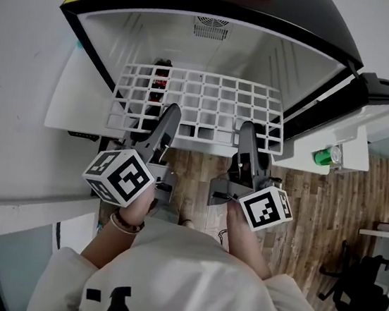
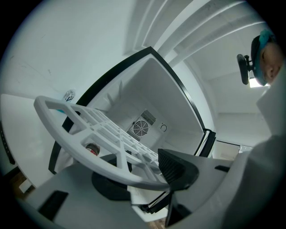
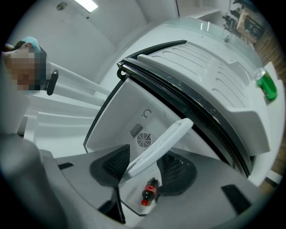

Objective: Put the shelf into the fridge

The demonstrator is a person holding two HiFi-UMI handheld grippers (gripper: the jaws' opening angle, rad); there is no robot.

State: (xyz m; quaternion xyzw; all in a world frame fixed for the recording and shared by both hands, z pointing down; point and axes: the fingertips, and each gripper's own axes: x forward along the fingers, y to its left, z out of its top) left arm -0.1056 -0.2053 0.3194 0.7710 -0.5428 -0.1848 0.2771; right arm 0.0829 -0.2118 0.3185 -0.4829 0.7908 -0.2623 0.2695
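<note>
The white grid shelf [image 1: 201,102] is being held level, half inside the open fridge [image 1: 146,35], above a small bottle [image 3: 149,193]. Its near rim is being clamped by the left hand-held gripper [image 1: 165,115] and the right hand-held gripper [image 1: 249,130]. It is being judged light, stiff and smooth, best gripped on the thick rim.

Dressed in a white sweatshirt [image 1: 163,282] with long sleeves and black blocky print low on the front. Beaded bracelet [image 1: 126,224] just beyond the sweatshirt's left cuff. Left claw [image 1: 165,122] and right claw [image 1: 248,135] ahead of the sweatshirt: grey moulded bodies, dark jaws with ribbed black pads [image 3: 117,163], each topped by a cube [image 1: 119,175] bearing black-and-white square markers.
</note>
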